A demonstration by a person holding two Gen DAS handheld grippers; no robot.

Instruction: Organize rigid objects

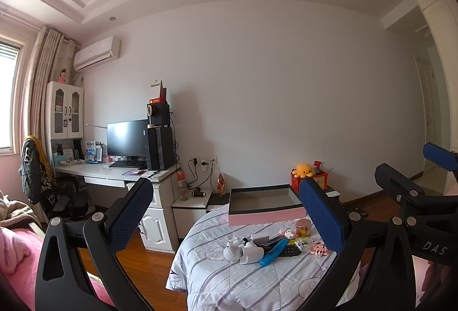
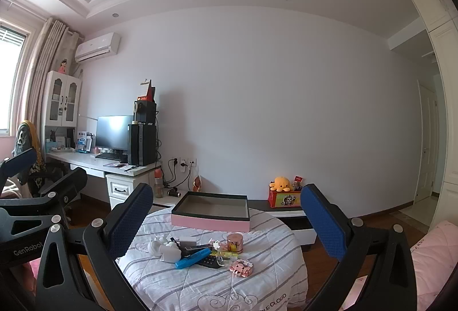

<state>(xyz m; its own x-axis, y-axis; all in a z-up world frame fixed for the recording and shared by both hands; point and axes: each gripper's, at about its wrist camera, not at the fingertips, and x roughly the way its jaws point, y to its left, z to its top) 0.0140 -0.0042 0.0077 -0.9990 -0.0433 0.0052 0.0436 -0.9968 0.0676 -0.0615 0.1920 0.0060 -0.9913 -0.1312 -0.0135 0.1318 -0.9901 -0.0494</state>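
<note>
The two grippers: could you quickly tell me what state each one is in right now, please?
Left gripper: open, holding nothing, raised short of the clutter on the bed.
Right gripper: open, holding nothing, also short of it.
</note>
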